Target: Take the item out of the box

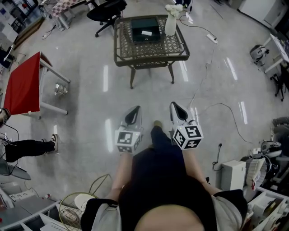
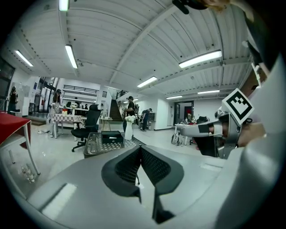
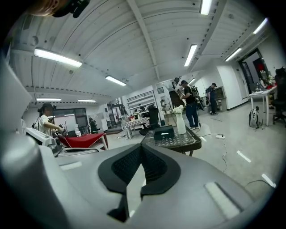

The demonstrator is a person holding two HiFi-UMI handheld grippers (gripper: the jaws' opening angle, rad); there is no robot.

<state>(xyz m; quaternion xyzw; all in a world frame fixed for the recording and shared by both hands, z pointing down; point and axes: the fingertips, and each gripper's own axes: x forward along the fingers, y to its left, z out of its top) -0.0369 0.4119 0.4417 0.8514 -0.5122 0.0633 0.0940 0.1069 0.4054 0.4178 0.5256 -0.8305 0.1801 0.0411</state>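
Observation:
A dark green box with a white label on top lies on a low wicker table across the room, next to a white vase of flowers. My left gripper and right gripper are held side by side in front of my body, well short of the table, pointing toward it. Both are shut with nothing between the jaws. In the left gripper view the box shows far beyond the closed tips. The right gripper view shows the box and vase past its closed tips.
A red-topped table stands at the left, and a black office chair is behind the wicker table. Cables trail over the floor at the right, near a white unit. A person's leg reaches in from the left.

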